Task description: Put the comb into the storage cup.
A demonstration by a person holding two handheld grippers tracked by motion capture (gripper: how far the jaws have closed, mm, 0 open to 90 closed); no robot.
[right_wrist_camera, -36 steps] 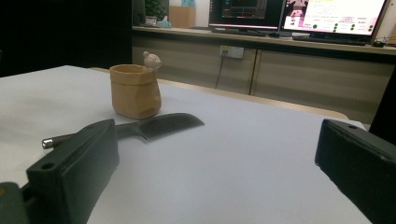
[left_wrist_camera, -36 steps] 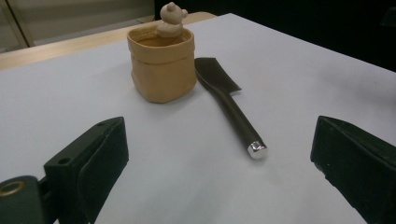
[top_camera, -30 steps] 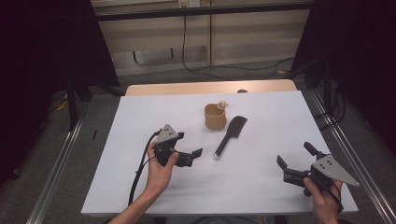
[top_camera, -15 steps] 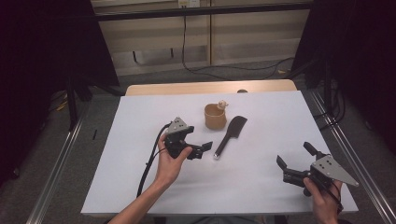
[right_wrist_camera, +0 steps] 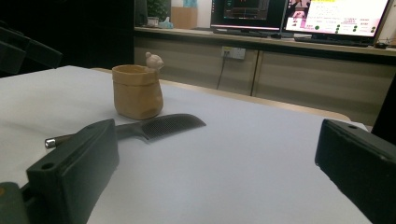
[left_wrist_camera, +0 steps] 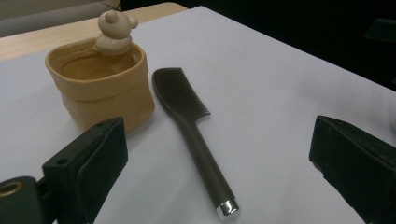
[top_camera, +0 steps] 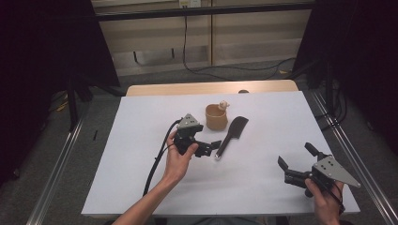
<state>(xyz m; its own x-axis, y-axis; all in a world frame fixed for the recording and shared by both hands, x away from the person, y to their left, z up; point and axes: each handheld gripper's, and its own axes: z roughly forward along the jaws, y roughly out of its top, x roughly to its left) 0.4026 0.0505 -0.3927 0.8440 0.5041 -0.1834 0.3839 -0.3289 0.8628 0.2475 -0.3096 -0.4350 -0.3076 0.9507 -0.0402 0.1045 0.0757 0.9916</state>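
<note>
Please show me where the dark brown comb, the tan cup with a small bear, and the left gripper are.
Dark brown plastic comb [left_wrist_camera: 201, 154], left gripper view, on its handle.
Tan cup with a small bear figure [left_wrist_camera: 109, 95], left gripper view, on its front wall.
Left gripper [top_camera: 212, 147], high view, between its fingertips.

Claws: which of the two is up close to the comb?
The left claw, jaws open beside the handle of the comb near the tan cup. The right claw sits apart, open, at the table's near right corner.

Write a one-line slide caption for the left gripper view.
Open left gripper fingers frame a dark comb lying beside a tan cup with a small bear figure on its rim.
</note>
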